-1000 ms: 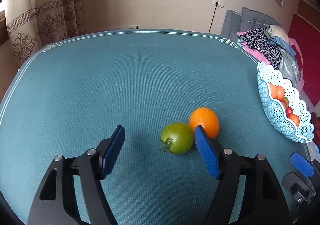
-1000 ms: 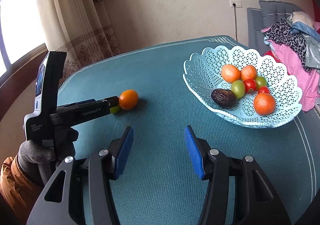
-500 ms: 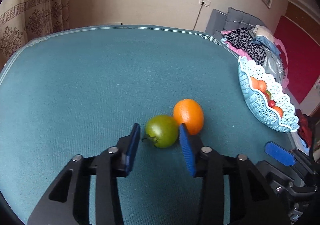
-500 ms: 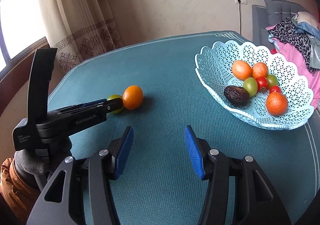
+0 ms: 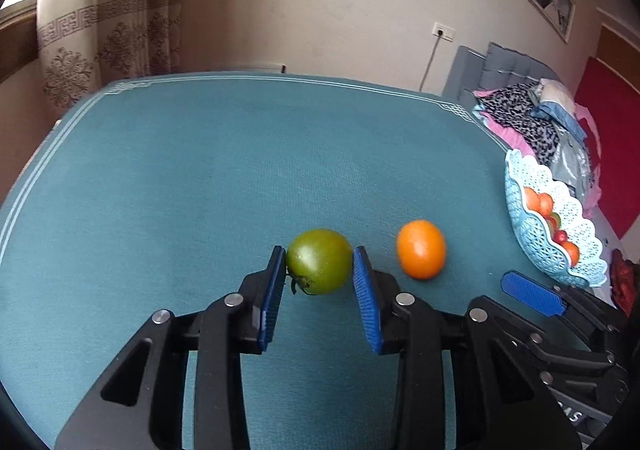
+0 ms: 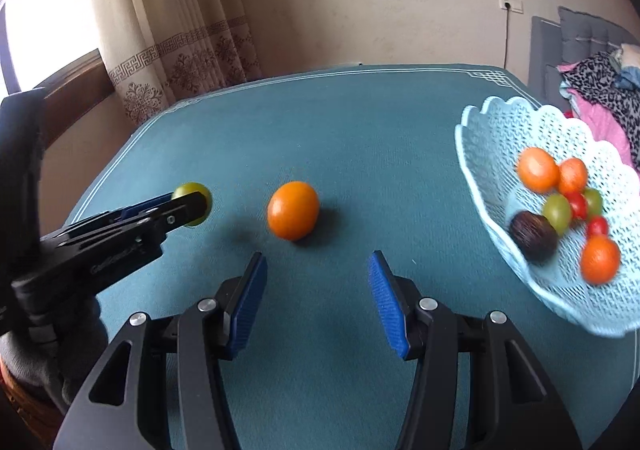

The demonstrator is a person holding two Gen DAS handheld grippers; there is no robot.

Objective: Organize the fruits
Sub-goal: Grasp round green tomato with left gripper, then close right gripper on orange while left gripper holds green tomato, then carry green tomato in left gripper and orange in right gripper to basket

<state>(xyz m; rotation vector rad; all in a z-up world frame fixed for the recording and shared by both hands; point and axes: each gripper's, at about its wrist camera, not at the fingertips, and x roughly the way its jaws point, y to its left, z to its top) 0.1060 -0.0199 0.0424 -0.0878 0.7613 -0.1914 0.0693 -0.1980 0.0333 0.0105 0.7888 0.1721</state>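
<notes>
My left gripper (image 5: 320, 270) is shut on a green tomato (image 5: 319, 260), held between its blue pads above the teal tablecloth. In the right wrist view the tomato (image 6: 188, 190) sits at the tip of the left gripper (image 6: 192, 206), lifted off the table. An orange (image 5: 421, 248) lies on the cloth just right of it, also seen in the right wrist view (image 6: 293, 210). My right gripper (image 6: 316, 290) is open and empty, just short of the orange. A light blue lattice basket (image 6: 500, 178) with several fruits stands at the right.
The basket (image 5: 536, 234) stands near the table's right edge in the left wrist view. A bed with piled clothes (image 5: 532, 122) lies beyond that edge. A curtain (image 6: 180, 30) and window are at the back left.
My left gripper closed on the green tomato and lifted it away from the orange. My right gripper moved left and closer to the orange, staying open.
</notes>
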